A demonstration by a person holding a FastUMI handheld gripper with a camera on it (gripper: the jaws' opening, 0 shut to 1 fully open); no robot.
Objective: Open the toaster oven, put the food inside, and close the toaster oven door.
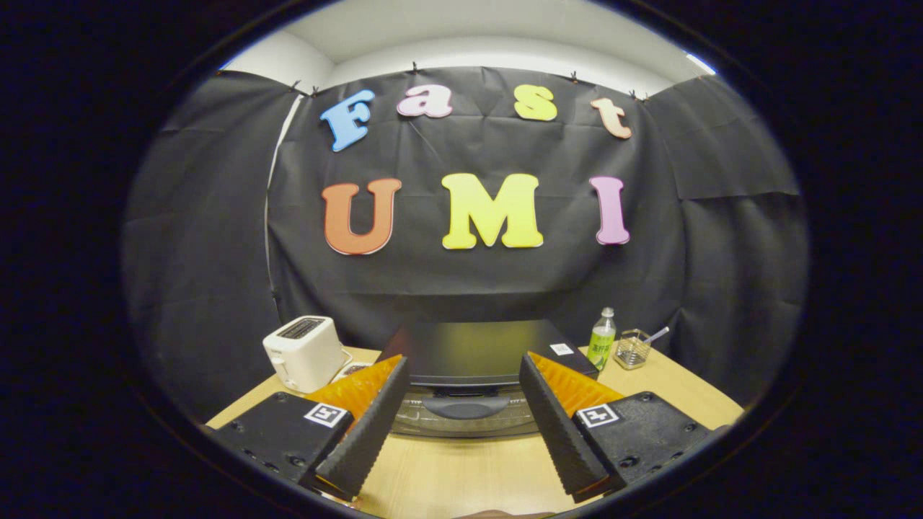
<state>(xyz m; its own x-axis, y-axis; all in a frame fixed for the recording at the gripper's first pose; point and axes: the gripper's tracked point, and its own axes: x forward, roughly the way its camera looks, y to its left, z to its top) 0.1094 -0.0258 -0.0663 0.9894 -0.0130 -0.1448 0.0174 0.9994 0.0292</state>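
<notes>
A black toaster oven (476,353) stands on the wooden table (461,468), straight ahead of my fingers. Its glass door is shut, with a dark handle (465,409) across the top of the door, seen in the gap between the fingers. My gripper (461,375) is open wide, above the table and a short way in front of the oven, with nothing between its fingers. I see no food from here.
A white slot toaster (303,352) stands left of the oven, with a small dark item (353,370) beside it. Right of the oven are a green-labelled bottle (601,340) and a clear glass (633,349) with a spoon in it. Black cloth walls close in the table.
</notes>
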